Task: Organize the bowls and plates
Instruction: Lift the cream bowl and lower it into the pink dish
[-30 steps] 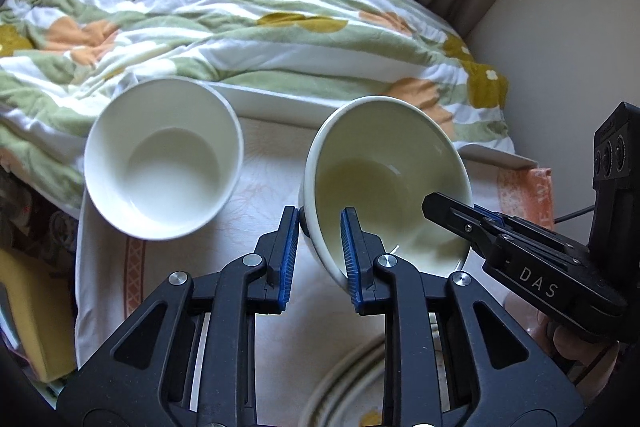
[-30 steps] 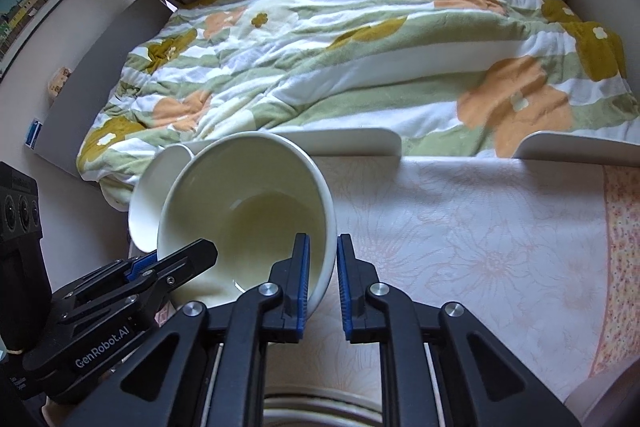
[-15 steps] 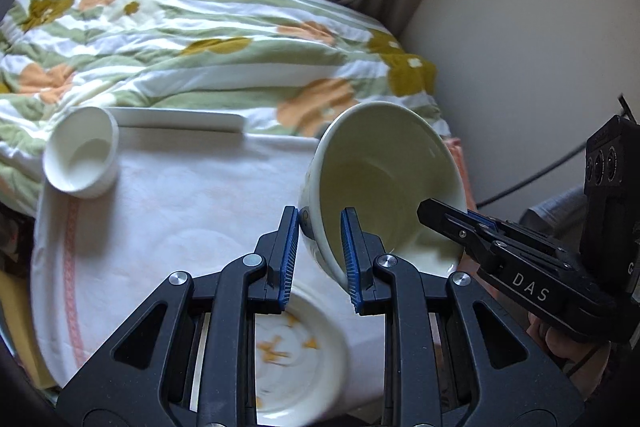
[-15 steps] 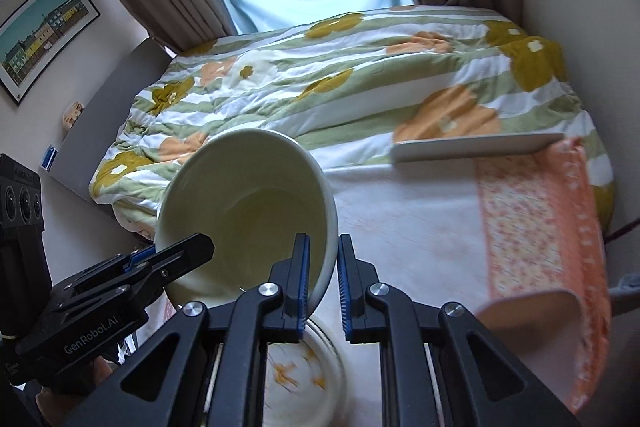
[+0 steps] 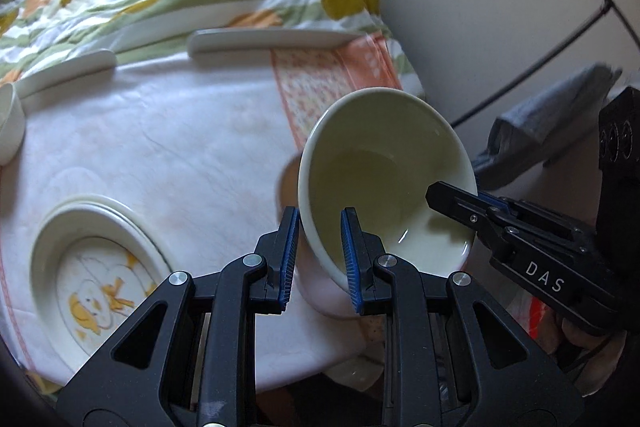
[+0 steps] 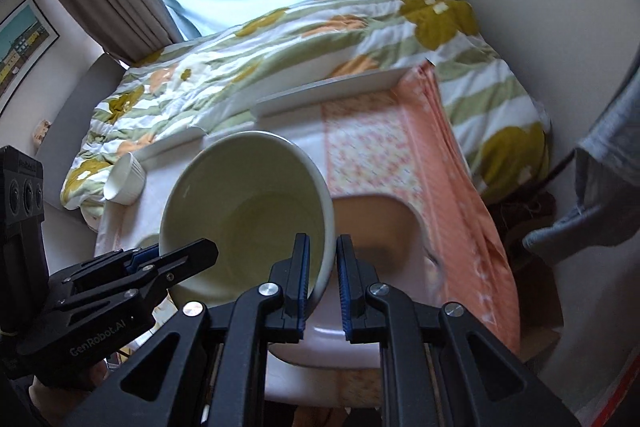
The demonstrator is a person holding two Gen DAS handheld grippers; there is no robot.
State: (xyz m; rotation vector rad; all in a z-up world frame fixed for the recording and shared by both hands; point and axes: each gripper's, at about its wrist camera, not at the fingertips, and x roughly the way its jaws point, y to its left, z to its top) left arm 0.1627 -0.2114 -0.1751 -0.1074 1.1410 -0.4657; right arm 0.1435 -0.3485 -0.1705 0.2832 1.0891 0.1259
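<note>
Below, duck-print plate (image 5: 96,287) and small cup (image 6: 124,179); both claws (image 5: 318,259) (image 6: 322,281) clamped on cream bowl (image 5: 384,179).

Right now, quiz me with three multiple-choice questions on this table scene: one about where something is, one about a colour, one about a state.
1. Where is the plate with the duck picture?
A. On the white tablecloth
B. On the bed quilt
C. Inside the big bowl

2. What colour is the patterned band of the tablecloth at the table's end?
A. Blue
B. Orange
C. Black

3. How is the large cream bowl held?
A. Lying flat on the table, untouched
B. By one gripper only
C. Tilted, its rim clamped by both grippers

Answers:
1 A: in the left wrist view the plate lies flat on the white cloth.
2 B: both views show an orange flowered band.
3 C: the left gripper and the right gripper each pinch the rim, and the bowl leans above the table.
</note>
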